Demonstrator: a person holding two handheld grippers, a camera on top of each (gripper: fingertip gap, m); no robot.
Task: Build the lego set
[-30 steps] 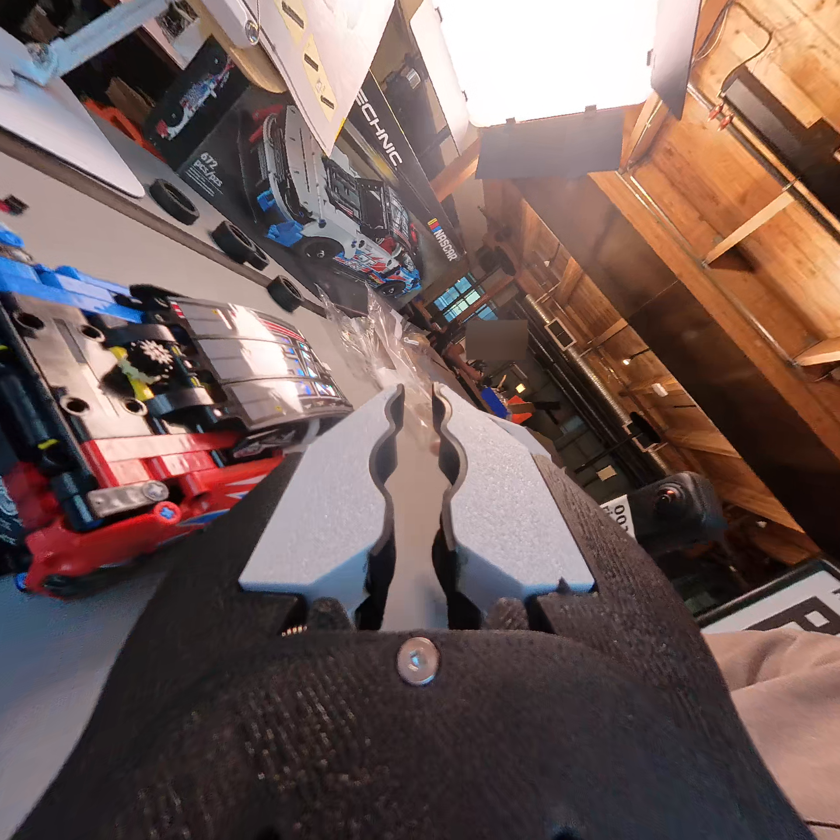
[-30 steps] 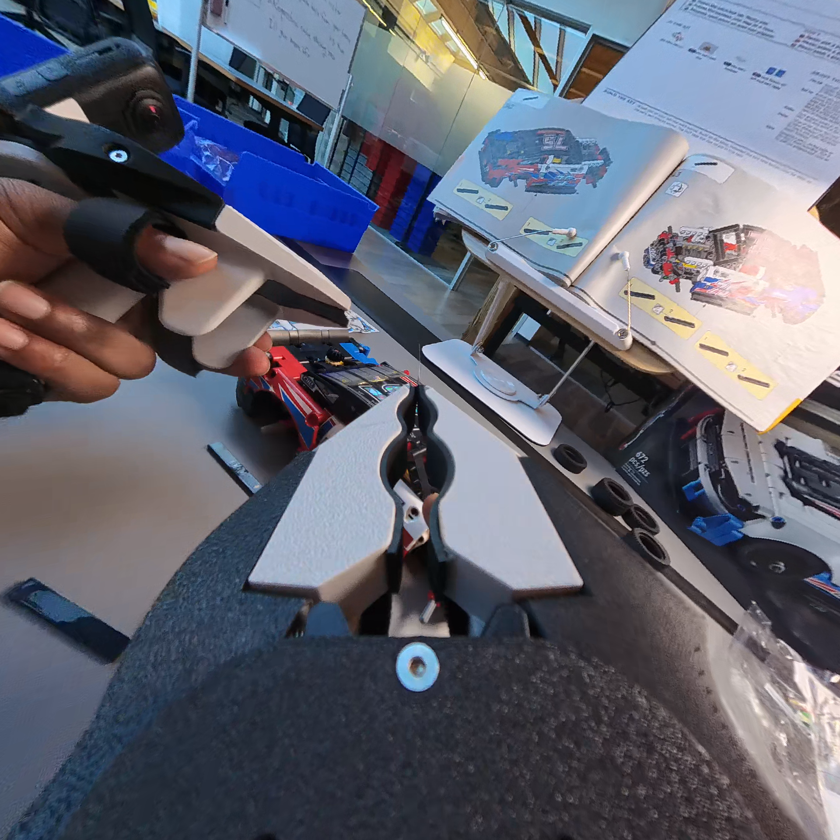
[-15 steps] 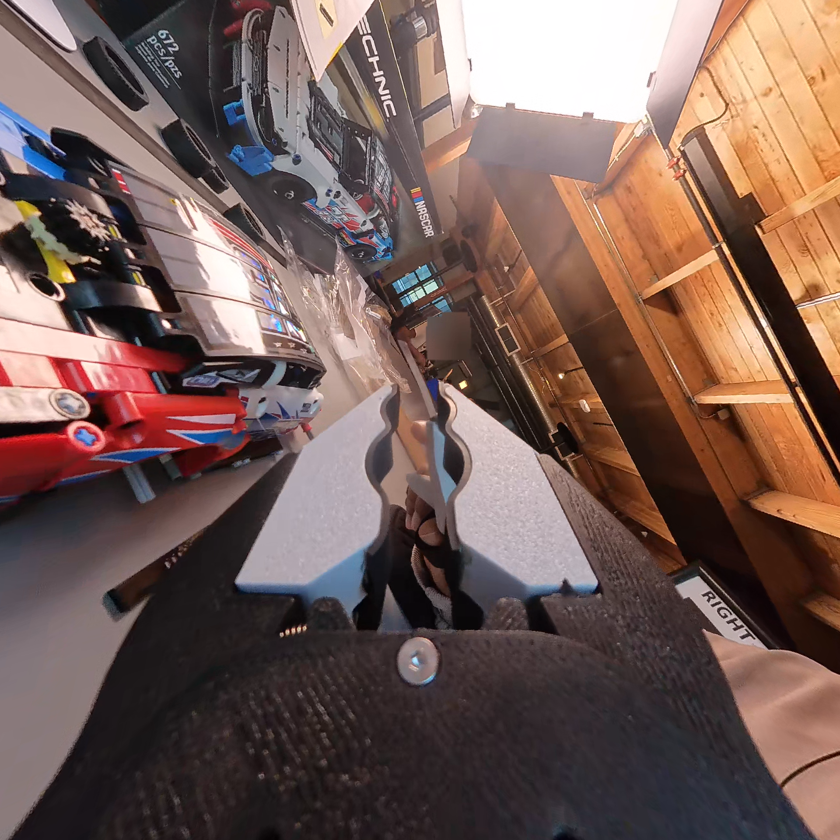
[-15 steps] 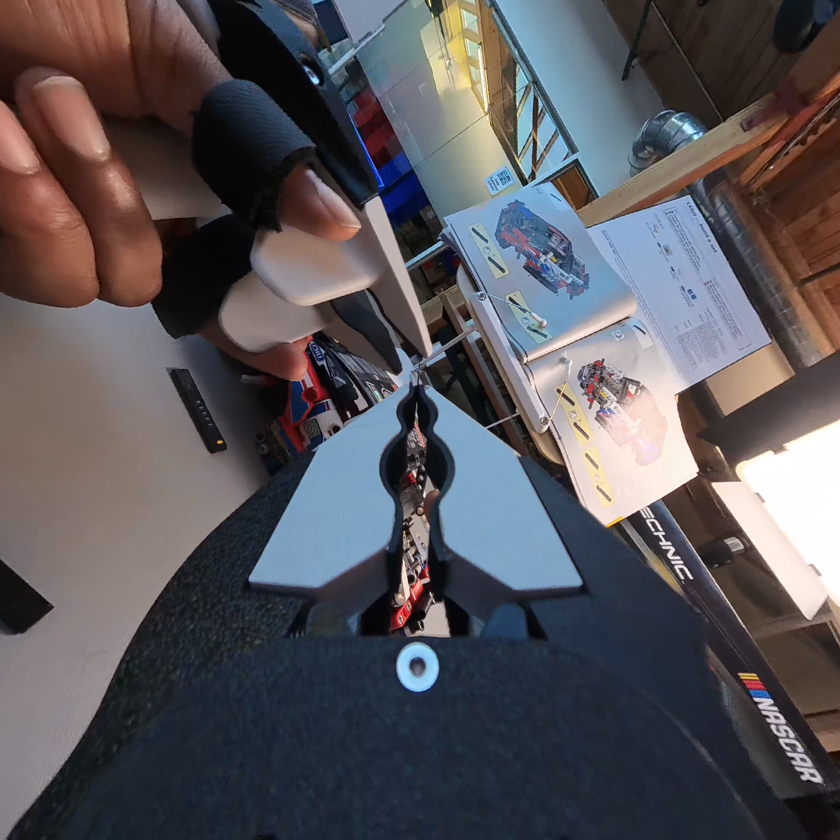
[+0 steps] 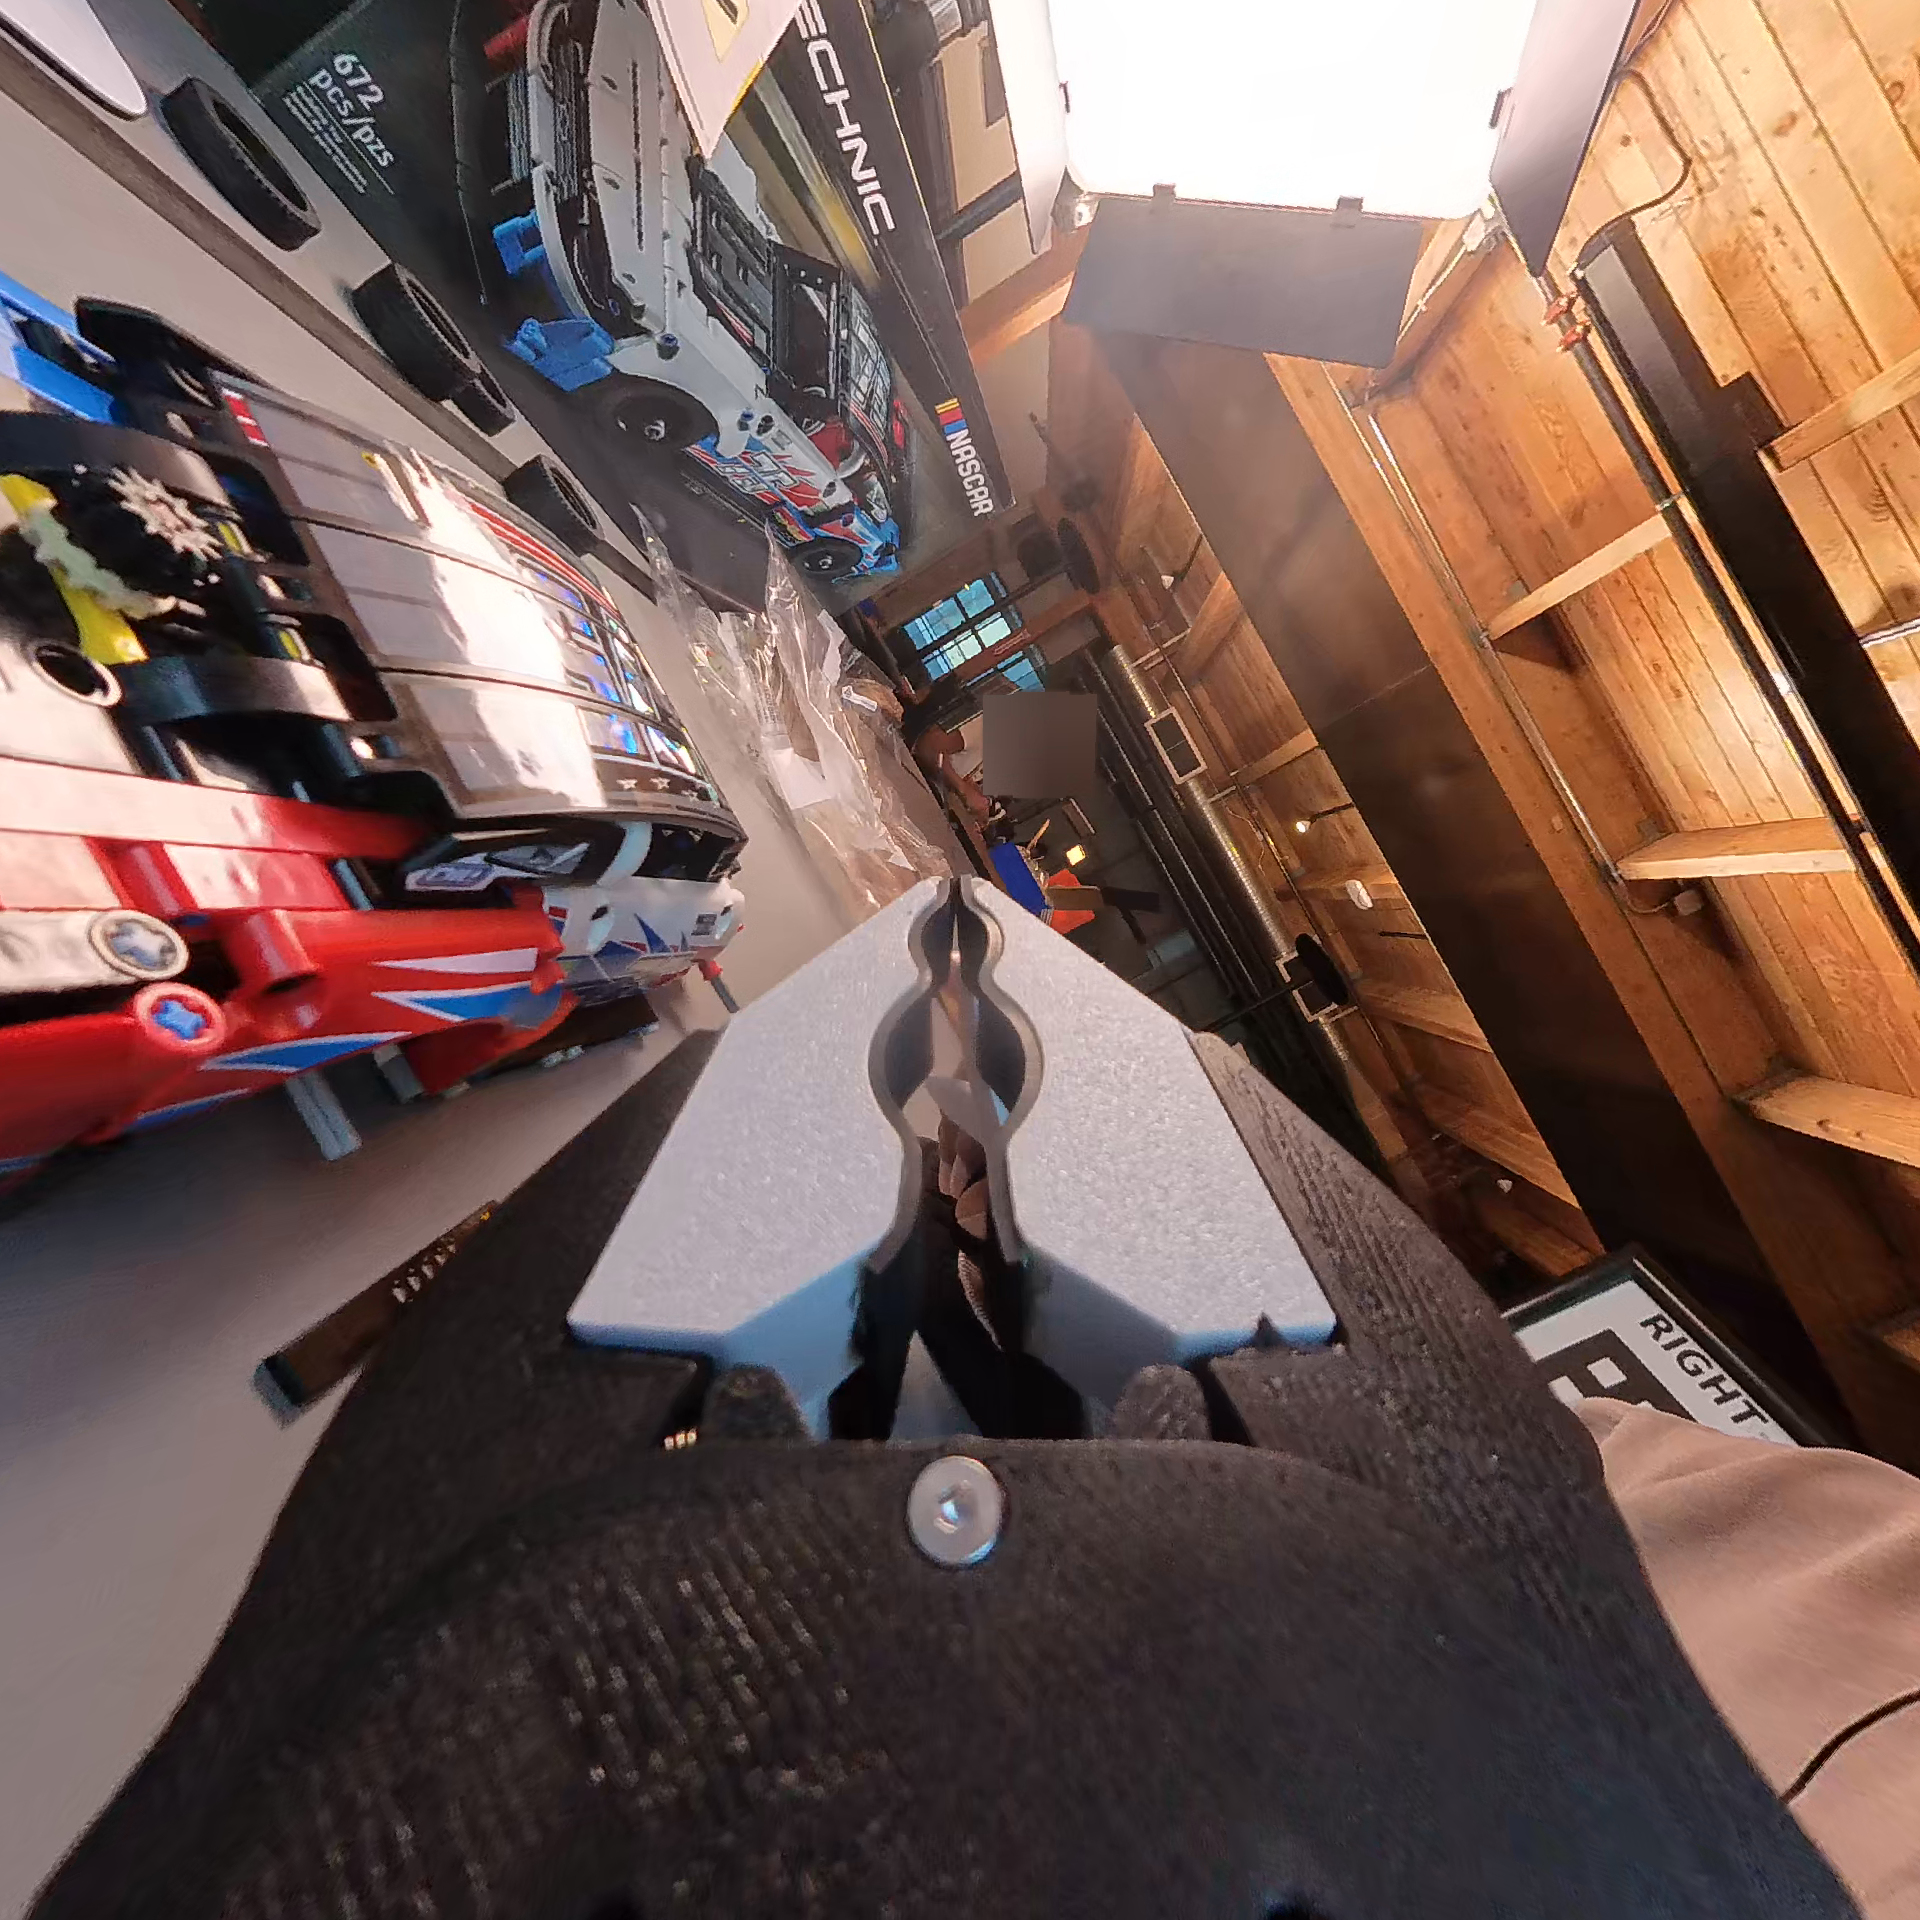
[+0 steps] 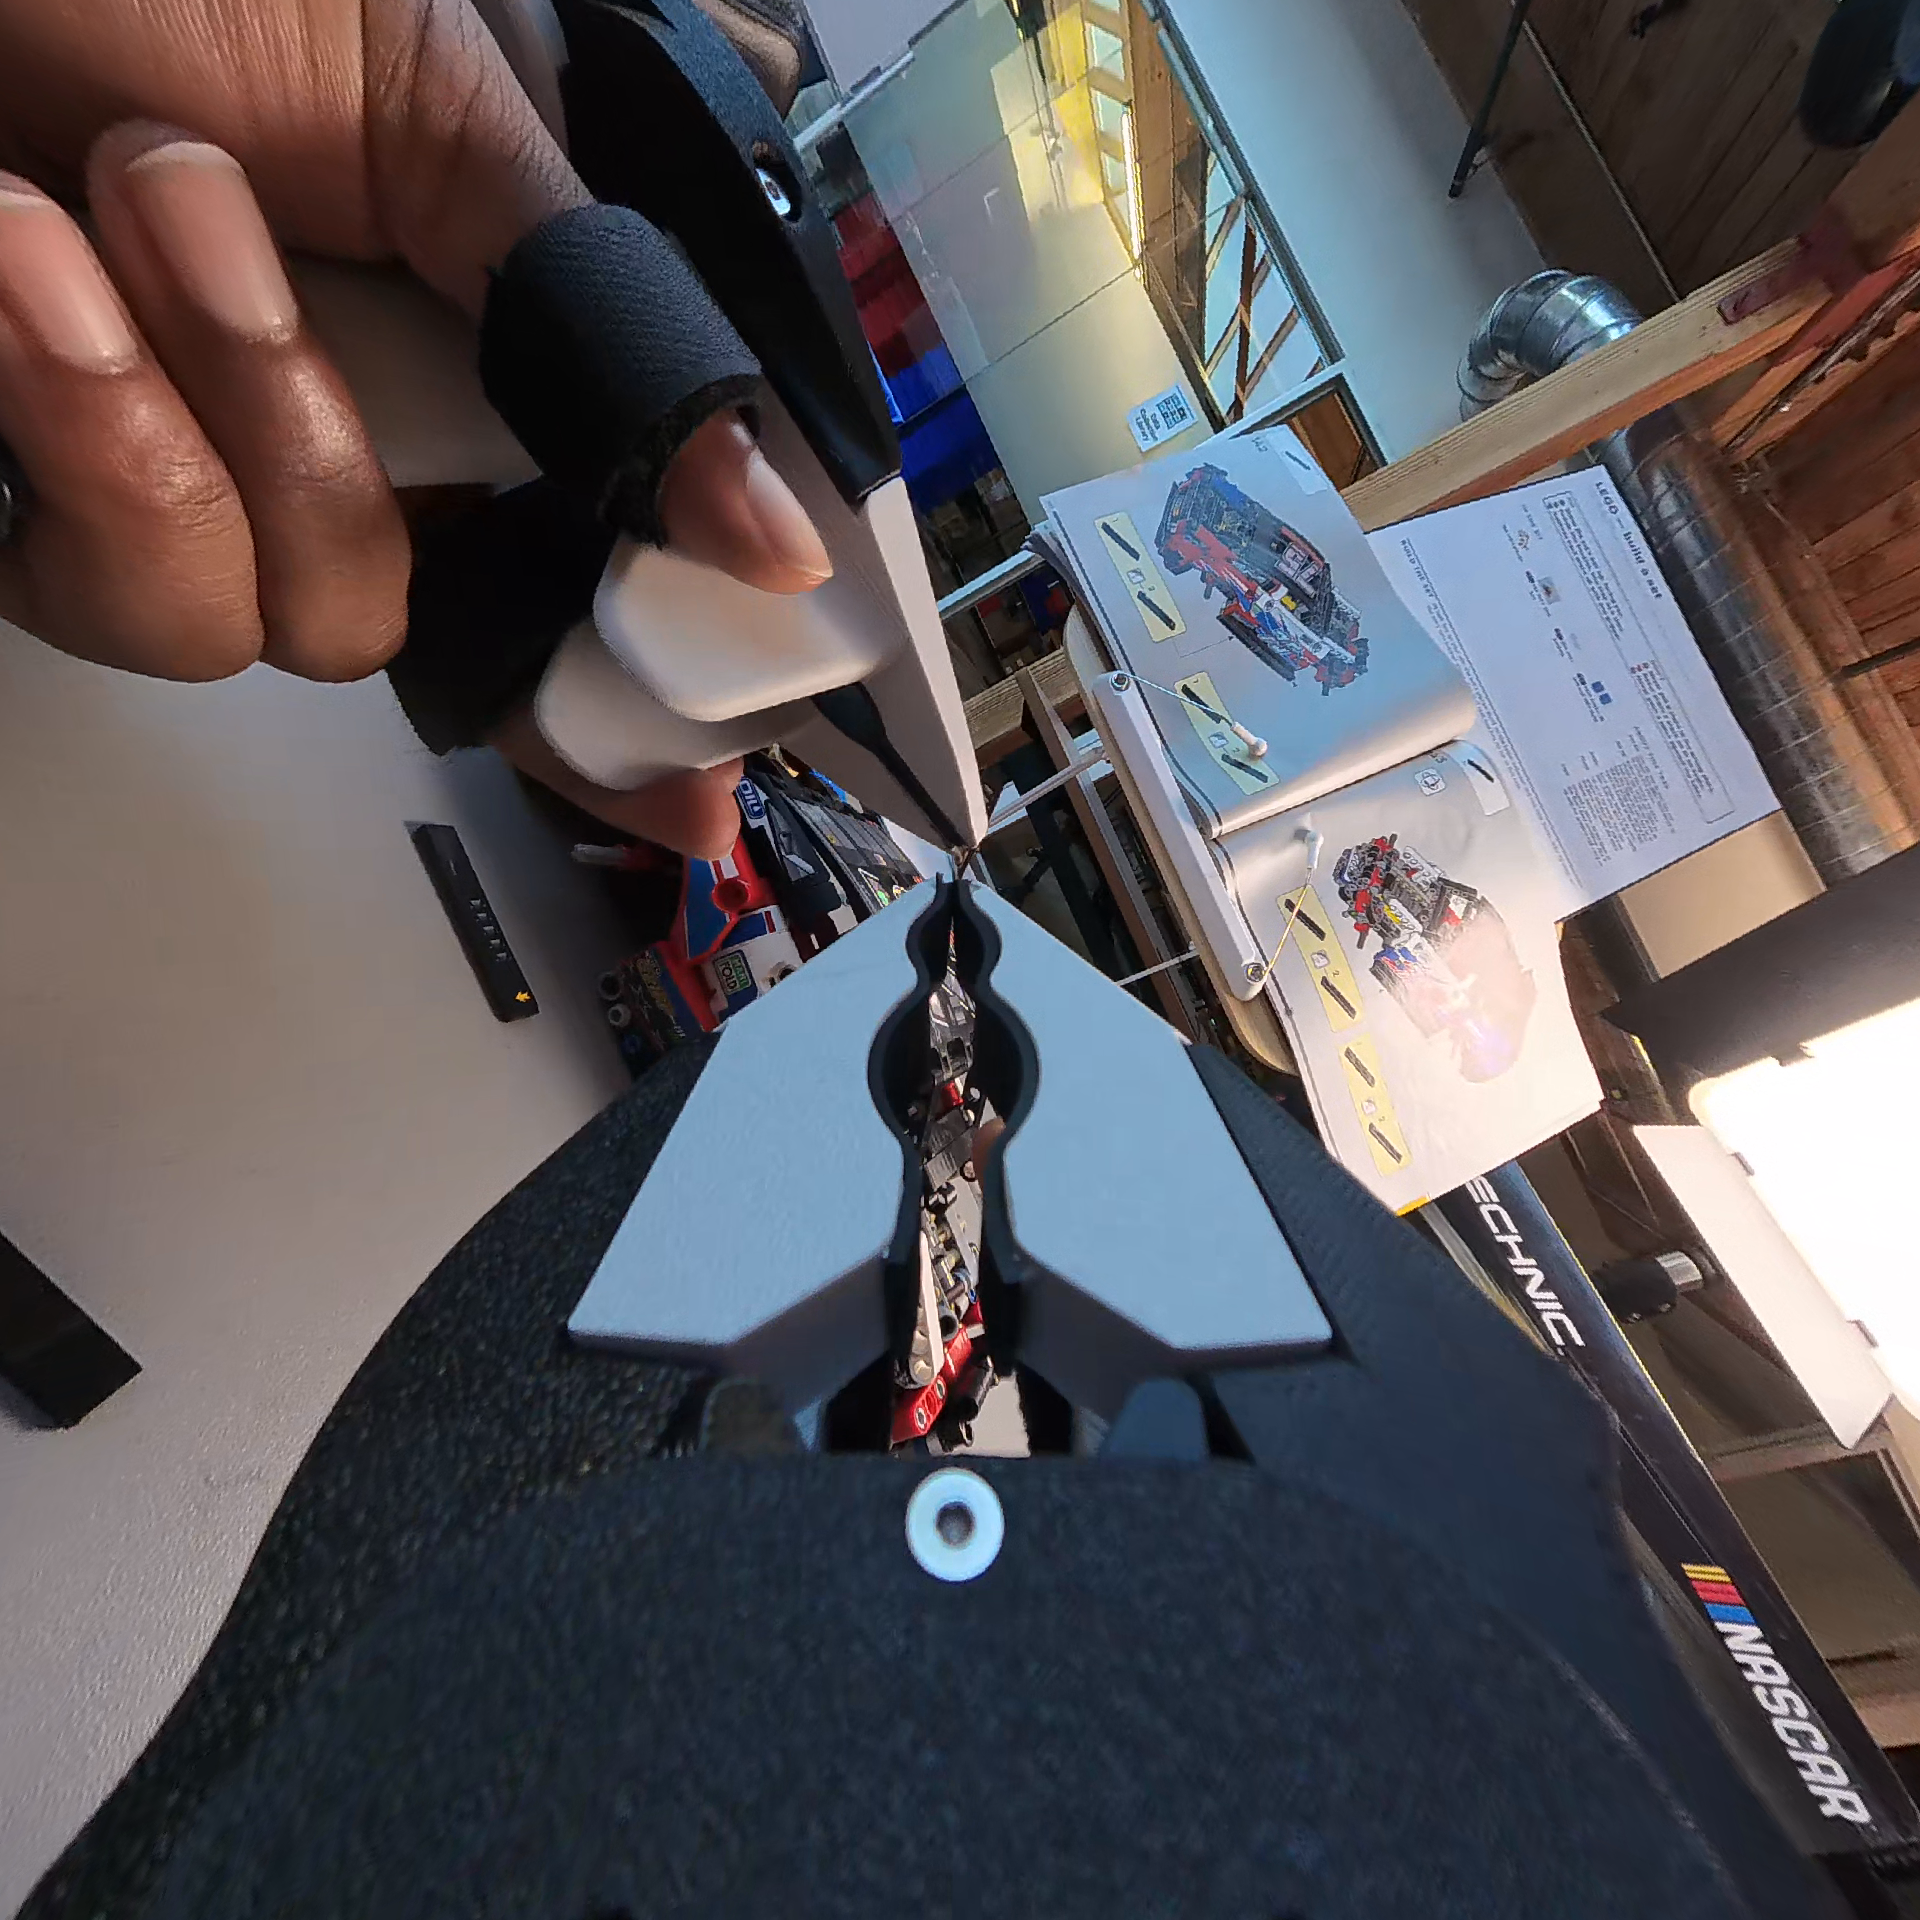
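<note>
Both grippers have tipped and drawn tip to tip; left gripper [image 5: 956,888] and right gripper [image 6: 956,883] are pinched nearly closed, apparently empty. Lego car [image 5: 312,831] sits on table [image 5: 156,1403]. Next: fetch black beam [image 6: 473,920]

My left wrist camera lies low over the desk [image 5: 125,1382], rolled sideways, close beside the lego car [image 5: 312,831]. My right wrist camera faces the instruction booklet [image 6: 1309,769]. Both views share the car and the set box [image 5: 665,260].
</note>
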